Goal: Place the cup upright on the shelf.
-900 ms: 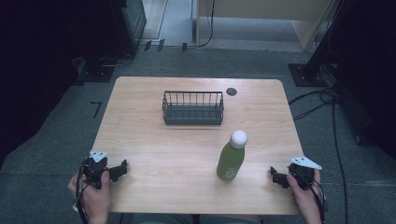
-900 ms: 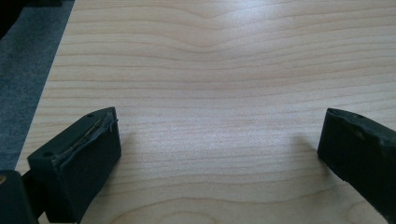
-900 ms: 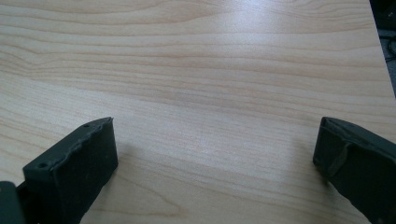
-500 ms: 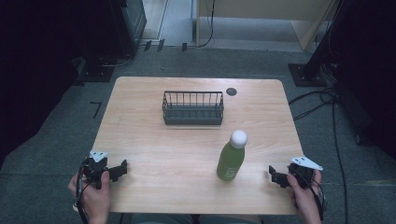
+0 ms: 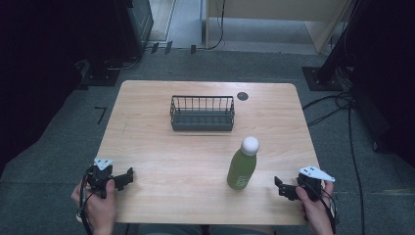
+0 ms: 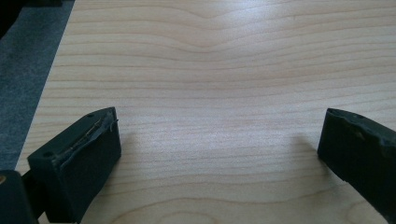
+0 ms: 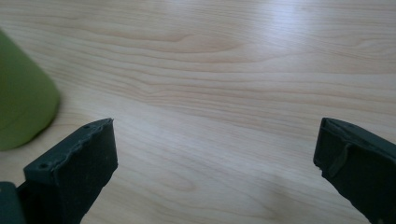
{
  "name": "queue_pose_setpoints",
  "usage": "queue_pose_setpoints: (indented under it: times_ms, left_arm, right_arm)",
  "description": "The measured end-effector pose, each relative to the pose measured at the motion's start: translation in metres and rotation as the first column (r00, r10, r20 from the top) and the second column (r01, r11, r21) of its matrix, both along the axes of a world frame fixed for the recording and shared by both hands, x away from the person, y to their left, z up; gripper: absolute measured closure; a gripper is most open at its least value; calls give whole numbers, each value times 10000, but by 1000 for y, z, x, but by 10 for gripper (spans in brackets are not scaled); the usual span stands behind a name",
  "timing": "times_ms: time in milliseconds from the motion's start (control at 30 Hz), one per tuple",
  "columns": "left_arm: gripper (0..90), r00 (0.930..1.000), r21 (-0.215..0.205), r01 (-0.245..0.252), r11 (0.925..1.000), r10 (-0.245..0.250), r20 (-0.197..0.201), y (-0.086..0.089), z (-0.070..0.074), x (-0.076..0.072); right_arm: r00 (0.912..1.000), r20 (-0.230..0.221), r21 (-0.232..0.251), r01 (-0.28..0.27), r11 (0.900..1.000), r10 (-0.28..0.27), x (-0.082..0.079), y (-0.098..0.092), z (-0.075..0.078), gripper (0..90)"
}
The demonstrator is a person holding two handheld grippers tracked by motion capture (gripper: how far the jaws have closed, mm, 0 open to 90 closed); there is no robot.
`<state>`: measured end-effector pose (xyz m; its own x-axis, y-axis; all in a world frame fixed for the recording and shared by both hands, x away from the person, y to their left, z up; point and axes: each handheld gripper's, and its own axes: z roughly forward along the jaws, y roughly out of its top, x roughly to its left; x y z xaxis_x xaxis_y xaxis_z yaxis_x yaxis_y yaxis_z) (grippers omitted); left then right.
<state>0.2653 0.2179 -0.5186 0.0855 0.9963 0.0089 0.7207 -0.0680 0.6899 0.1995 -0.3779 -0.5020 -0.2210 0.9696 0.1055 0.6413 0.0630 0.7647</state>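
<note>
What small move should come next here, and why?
Probably the right gripper should slide left toward the green bottle. The bottle stands upright and untouched on the table, nearer this gripper than the left gripper. Its jaws are wide open with nothing between them, and the bottle sits off to their left in the right gripper view.

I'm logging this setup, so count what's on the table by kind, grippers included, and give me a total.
Green bottle with white cap: 1
Dark wire basket: 1
Handheld grippers: 2, the left gripper and the right gripper, both with jaws open
Total: 4
</note>
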Motion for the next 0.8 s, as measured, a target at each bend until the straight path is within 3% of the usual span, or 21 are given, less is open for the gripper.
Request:
queue_pose_setpoints:
  times_ms: [600, 667, 800]
  left_arm:
    - [0, 10000, -2, 0, 10000, 0, 0, 0, 0, 0]
    - [0, 10000, -4, -3, 10000, 3, 2, 0, 0, 0]
    - [0, 10000, -2, -3, 10000, 3, 1, 0, 0, 0]
  right_arm:
    - [9899, 282, 338, -1401, 9896, 1392, -8, 44, 7, 0]
    - [9852, 297, 754, -1708, 9824, 1690, -9, 50, 8, 0]
    - [9760, 444, 862, -2164, 9725, 2132, -11, 61, 9, 0]
